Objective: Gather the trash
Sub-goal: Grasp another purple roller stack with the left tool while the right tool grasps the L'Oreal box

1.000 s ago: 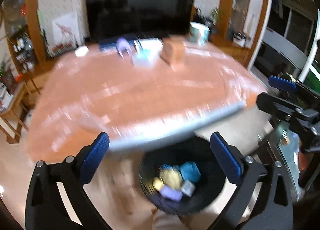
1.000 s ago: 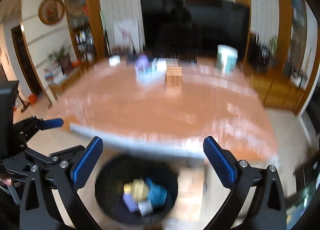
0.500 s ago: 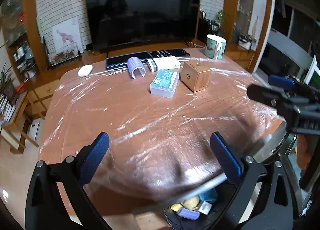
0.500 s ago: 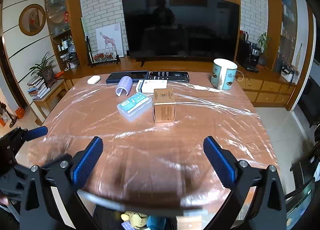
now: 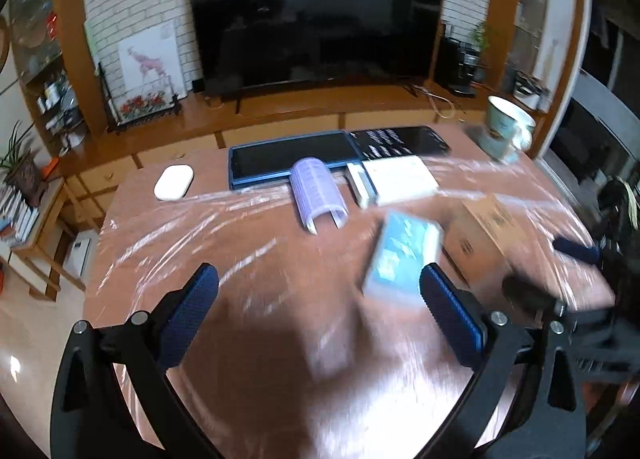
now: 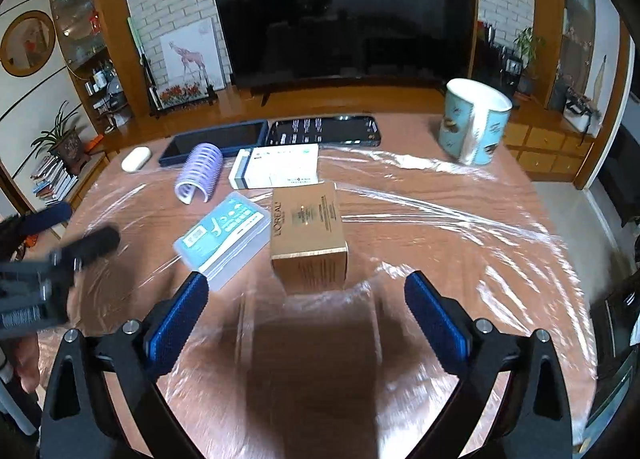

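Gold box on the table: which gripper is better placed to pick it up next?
Right, probably. The gold box sits centred just ahead of the open right gripper. For the open left gripper it lies off to the right, past the blue case.

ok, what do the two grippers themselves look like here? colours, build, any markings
Both match. The left gripper and right gripper each have a black angular frame with triangular cut-outs and silver screw heads at the joints. Fingers end in long blue textured pads. No cables, logos or sleeves visible; part of a bare hand shows at the right view's edge.
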